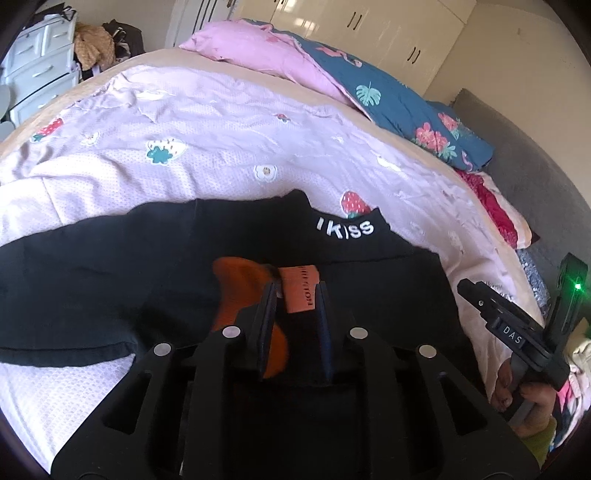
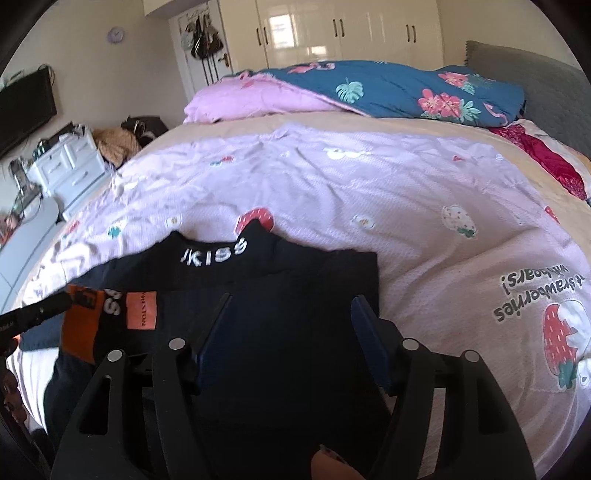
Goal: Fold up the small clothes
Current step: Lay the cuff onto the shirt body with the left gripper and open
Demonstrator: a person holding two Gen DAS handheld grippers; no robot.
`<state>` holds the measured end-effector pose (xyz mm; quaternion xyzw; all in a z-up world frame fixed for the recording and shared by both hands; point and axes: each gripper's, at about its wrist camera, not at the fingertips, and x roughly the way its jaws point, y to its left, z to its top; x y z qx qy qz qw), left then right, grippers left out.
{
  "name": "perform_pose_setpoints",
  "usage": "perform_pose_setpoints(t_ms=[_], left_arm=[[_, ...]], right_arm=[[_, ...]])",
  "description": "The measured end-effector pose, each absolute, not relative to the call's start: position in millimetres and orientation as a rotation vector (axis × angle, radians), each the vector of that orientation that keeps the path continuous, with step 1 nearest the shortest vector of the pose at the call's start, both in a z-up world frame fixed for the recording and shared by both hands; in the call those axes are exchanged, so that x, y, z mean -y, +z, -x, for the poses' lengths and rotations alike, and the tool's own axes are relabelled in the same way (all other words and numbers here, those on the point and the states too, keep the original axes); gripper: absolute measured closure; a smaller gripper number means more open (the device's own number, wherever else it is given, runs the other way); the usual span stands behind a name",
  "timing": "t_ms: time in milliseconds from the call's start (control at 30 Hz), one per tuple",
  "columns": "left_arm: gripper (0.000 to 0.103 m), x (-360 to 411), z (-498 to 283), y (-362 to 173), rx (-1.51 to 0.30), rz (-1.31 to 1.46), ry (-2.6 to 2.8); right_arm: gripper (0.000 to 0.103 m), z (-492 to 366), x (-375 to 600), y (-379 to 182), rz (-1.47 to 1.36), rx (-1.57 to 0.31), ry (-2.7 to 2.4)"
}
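Two grippers work a black garment (image 1: pixel 110 266) on a bed.

Left gripper (image 1: pixel 295 295), lower centre, pinches its orange label (image 1: pixel 300 286); right gripper (image 2: pixel 291 317) stands spread over the dark cloth. Beyond lie the lilac strawberry-print bedspread (image 2: pixel 369 184), a teal floral quilt (image 2: pixel 406 88), then cream wardrobes (image 2: pixel 351 33).

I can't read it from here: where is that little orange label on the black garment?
In the left wrist view the orange label sits between the left gripper's fingers, on the black garment, just below the white "KISS" lettering.
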<state>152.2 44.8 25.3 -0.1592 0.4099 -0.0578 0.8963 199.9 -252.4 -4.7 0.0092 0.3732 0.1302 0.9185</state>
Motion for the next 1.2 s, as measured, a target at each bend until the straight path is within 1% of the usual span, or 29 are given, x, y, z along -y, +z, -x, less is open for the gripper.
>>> perform_pose_setpoints(t_ms=[67, 167, 333, 433, 500, 633, 733, 800, 867, 900, 933, 967, 1000, 1033, 1067, 1167, 1200], left_arm=[[0.084, -40, -152, 20, -0.861, 0.309, -0.118], [0.082, -31, -155, 6, -0.911, 0.276, -0.128], [0.076, -26, -158, -20, -0.988, 0.221, -0.099], [0.076, -30, -157, -34, -1.026, 0.213, -0.06], [0.076, -33, -154, -37, -1.019, 0.219, -0.059], [0.076, -37, -147, -39, -0.992, 0.232, -0.068], [0.076, -41, -138, -36, -0.967, 0.254, -0.079], [0.07, -42, -134, -32, -0.96, 0.248, -0.087], [0.067, -44, -131, -28, -0.954, 0.245, -0.086], [0.065, -46, -129, -26, -0.948, 0.246, -0.083], [0.058, -48, -128, -25, -0.944, 0.249, -0.077], [0.051, -52, -126, -23, -0.94, 0.252, -0.068], [0.047, -54, -125, -22, -0.938, 0.254, -0.055], [0.038, -57, -124, -22, -0.935, 0.259, -0.038], [0.03, -63, -122, -19, -0.927, 0.277, -0.017], [0.015, -81, -116, -13, -0.903, 0.329, 0.018], [0.012, -85, -115, -11, -0.898, 0.337, 0.028]], right_arm=[[0.039, -199, 248, -8, -0.003, -0.775, 0.272], [0.037, -196, 242, -14, 0.024, -0.792, 0.272], [0.036, -195, 240, -24, 0.047, -0.824, 0.271], [0.035, -191, 237, -29, 0.062, -0.84, 0.274], [0.032, -189, 236, -36, 0.065, -0.868, 0.268], [0.032, -194, 236, -63, 0.081, -0.979, 0.211], [0.029, -194, 239, -66, 0.053, -0.991, 0.224], [0.024, -191, 240, -61, 0.025, -0.972, 0.24], [0.023, -188, 242, -57, 0.009, -0.948, 0.235], [0.021, -186, 242, -54, 0.006, -0.932, 0.232], [0.019, -185, 243, -51, 0.0, -0.915, 0.23], [0.013, -183, 244, -48, -0.007, -0.899, 0.229], [0.008, -181, 244, -43, -0.013, -0.876, 0.229], [0.006, -179, 242, -40, -0.018, -0.854, 0.233], [0.005, -177, 242, -35, -0.023, -0.834, 0.24], [0.004, -171, 235, -24, -0.05, -0.786, 0.288], [0.004, -170, 232, -22, -0.057, -0.781, 0.298]])
